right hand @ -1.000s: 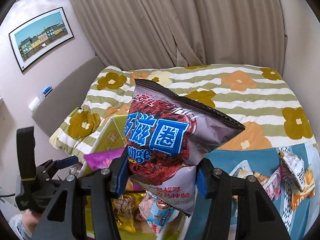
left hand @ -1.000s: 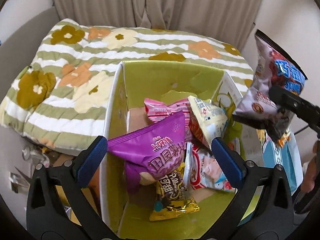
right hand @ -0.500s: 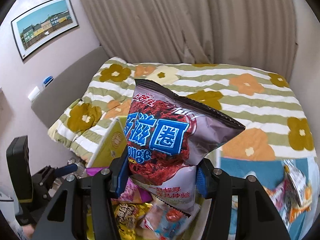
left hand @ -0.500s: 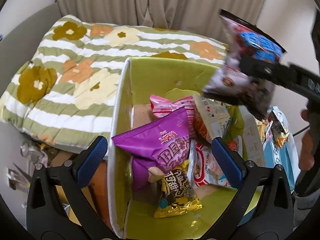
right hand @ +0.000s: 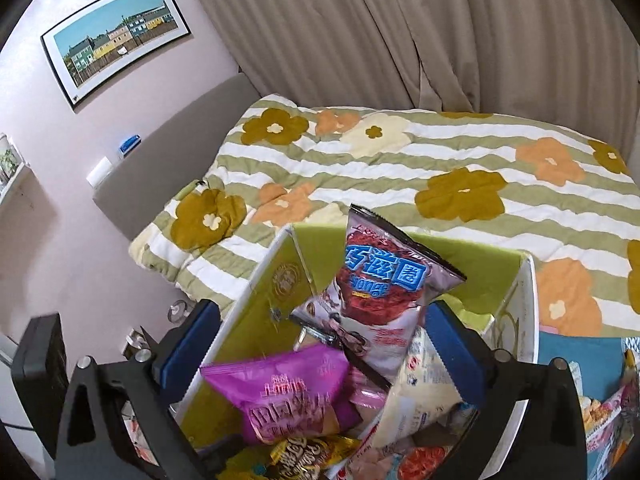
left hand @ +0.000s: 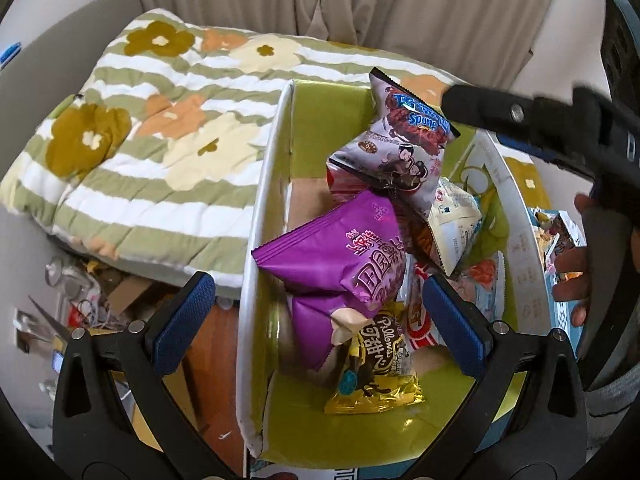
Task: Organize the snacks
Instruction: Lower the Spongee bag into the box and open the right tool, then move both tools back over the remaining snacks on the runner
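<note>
A green-lined cardboard box (left hand: 276,152) holds several snack bags. A grey-and-red sponge snack bag (left hand: 396,152) lies on top at the far end, free of any gripper; it also shows in the right wrist view (right hand: 380,292). A purple bag (left hand: 340,256) and a gold bag (left hand: 372,376) lie nearer. My left gripper (left hand: 316,316) is open and empty above the box's near end. My right gripper (right hand: 320,344) is open, jaws wide apart, just above the box (right hand: 260,292); its finger also shows in the left wrist view (left hand: 500,112).
A striped floral quilt (left hand: 152,132) covers the bed behind the box. More snack bags (right hand: 608,412) lie on a blue surface to the right. Clutter sits on the floor (left hand: 80,300) to the left. Curtains (right hand: 400,32) hang behind.
My right gripper moved over the box, opened and let go of the sponge snack bag, which dropped into the box on top of the other bags. My left gripper stayed open.
</note>
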The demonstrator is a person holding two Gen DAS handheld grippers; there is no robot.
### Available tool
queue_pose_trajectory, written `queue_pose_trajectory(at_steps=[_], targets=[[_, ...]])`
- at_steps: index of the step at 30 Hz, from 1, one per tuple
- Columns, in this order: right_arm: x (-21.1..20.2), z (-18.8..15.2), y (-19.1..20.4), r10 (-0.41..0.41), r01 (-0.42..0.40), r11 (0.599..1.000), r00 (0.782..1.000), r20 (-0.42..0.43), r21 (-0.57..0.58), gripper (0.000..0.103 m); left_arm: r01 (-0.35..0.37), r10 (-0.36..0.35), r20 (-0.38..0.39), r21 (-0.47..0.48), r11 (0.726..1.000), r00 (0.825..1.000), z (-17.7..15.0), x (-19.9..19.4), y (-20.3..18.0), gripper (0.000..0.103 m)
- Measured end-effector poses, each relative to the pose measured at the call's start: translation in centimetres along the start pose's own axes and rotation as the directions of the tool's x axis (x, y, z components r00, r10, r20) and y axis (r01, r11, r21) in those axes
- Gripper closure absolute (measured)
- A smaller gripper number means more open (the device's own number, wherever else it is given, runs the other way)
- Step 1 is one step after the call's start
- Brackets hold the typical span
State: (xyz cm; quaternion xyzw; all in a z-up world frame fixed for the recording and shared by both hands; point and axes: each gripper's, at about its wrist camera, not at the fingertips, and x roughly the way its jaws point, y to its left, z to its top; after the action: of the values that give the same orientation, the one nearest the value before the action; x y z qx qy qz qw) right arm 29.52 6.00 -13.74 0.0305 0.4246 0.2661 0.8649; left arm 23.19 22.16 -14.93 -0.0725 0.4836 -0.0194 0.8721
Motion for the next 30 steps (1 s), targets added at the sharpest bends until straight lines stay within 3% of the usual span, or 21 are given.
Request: queue_pose_trajectory(at_steps=[12, 18, 23, 30], targets=[[-3.5, -1.3, 0.4, -0.077, 0.075, 0.997, 0.995, 0.058, 0.032, 0.001, 0.032, -0.033, 0.032, 0.053, 0.998, 0.999, -0.4, -2.1, -0.9, 0.001], [-7.4, -2.3, 0.5, -0.096, 0.091, 0.994, 0.99, 0.102, 0.056, 0.001, 0.032, -0.039, 0.079, 0.081, 0.996, 0.996, -0.6, -4.6, -2.2, 0.001], [-11.1, -3.6, -0.7, -0.123, 0.115, 0.991, 0.983, 0.137, 0.064, 0.001, 0.044, -0.055, 0.12, 0.096, 0.994, 0.991, -1.1, -6.4, -4.9, 0.001], [-17.8, -6.5, -4.8, -0.17, 0.155, 0.983, 0.969, 0.178, 0.095, 0.001, 0.069, -0.085, 0.147, 0.112, 0.991, 0.986, -2.7, -7.9, -11.5, 0.001]])
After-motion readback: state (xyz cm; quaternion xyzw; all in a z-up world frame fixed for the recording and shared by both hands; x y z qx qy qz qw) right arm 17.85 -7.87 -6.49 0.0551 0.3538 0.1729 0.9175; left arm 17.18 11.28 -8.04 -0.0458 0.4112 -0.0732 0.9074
